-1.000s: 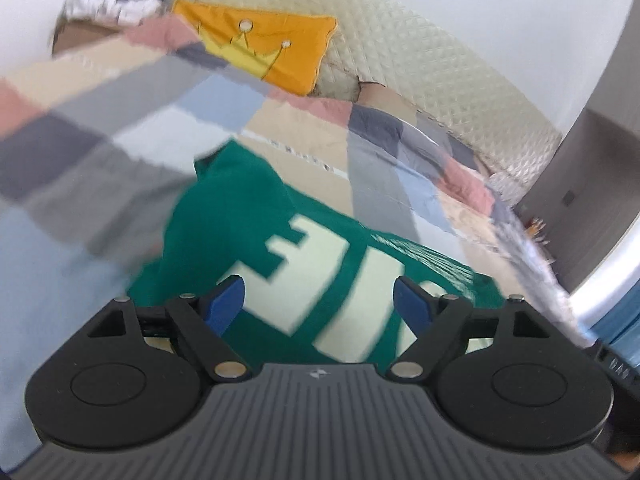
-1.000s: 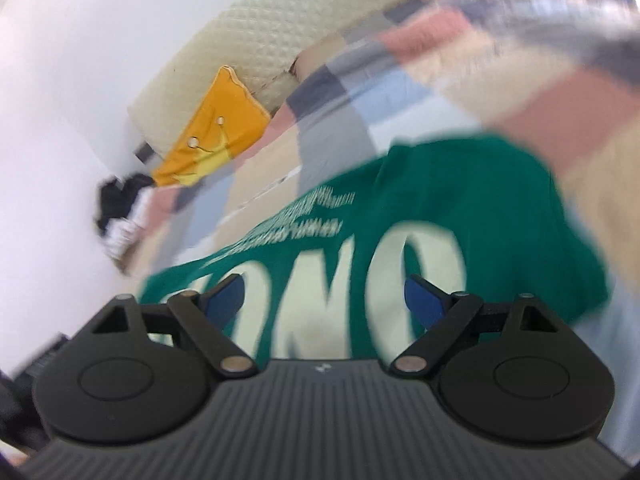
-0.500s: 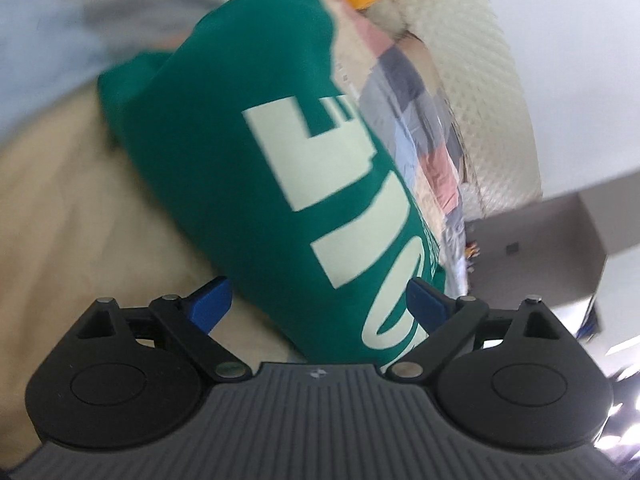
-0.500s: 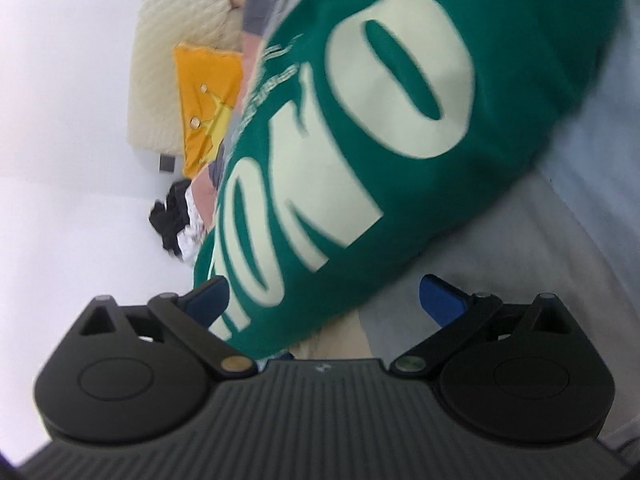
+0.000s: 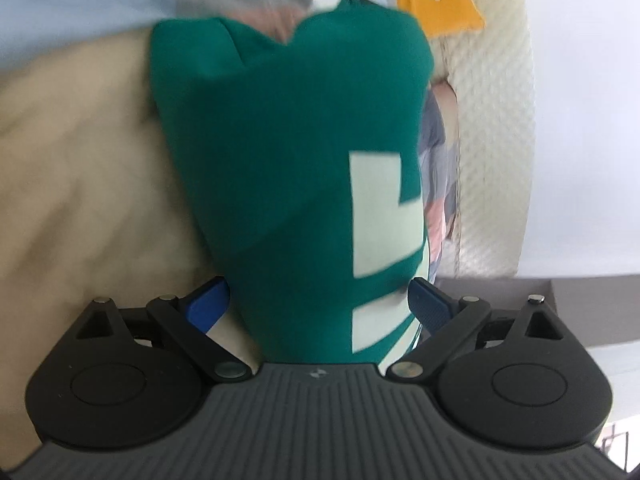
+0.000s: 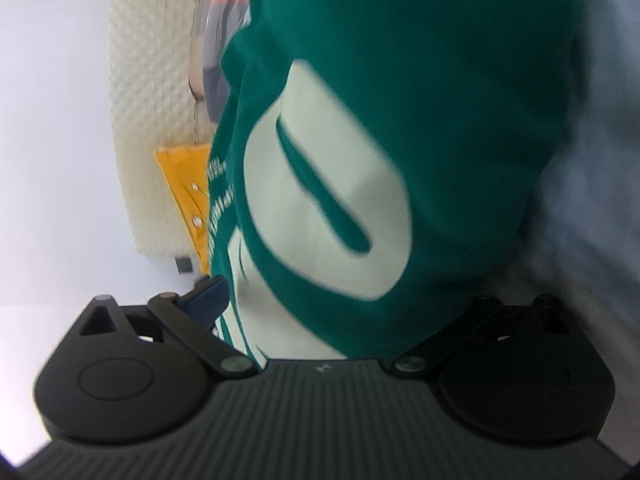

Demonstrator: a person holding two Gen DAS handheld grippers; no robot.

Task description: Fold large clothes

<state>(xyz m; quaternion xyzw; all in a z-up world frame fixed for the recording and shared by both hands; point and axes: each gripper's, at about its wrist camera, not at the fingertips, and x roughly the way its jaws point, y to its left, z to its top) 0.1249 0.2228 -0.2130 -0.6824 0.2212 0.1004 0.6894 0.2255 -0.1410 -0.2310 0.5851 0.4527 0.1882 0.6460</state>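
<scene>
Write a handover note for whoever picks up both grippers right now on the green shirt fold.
Left gripper: jaws wide open, green shirt lying between them, not clamped.
Right gripper: jaws wide open, the shirt's lettered part between them; far fingertip hidden by cloth.
The shirt lies on the patchwork bedspread, an orange cushion beyond it by the quilted headboard.
Done: the shirt looks bunched or part-folded; how far is unclear through the blur.
Left: probably close on the near edge with both grippers and carry the fold over.
</scene>
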